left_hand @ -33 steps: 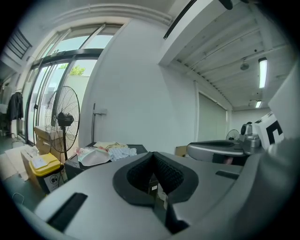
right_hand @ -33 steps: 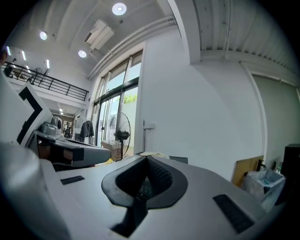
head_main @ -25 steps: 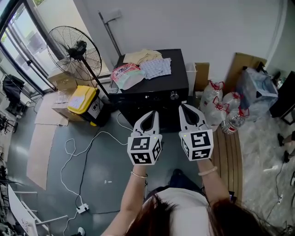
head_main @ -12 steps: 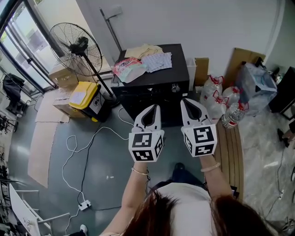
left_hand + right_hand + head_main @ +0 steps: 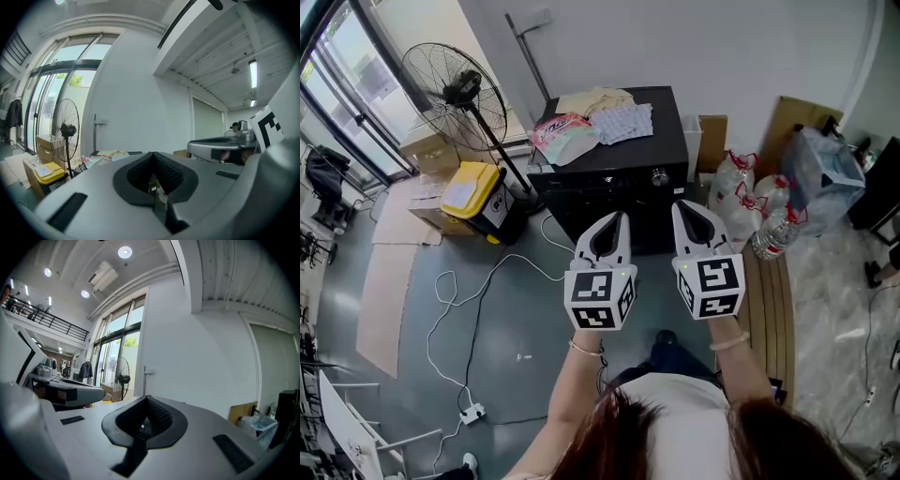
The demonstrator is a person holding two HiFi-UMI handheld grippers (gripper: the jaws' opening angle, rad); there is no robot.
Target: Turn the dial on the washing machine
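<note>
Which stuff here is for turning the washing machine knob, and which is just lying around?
For the job: washing machine, dial, left tongs, right tongs.

Just lying about: fan, yellow box, clothes on the machine, water bottles, power strip on the floor.

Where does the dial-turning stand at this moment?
Done: nothing visible; neither gripper touches the dial on the washing machine. In hand: the left gripper and right gripper hang level in front of the machine, short of it, jaws together and empty. Left: bring one gripper to the dial, open it, grip and turn.
</note>
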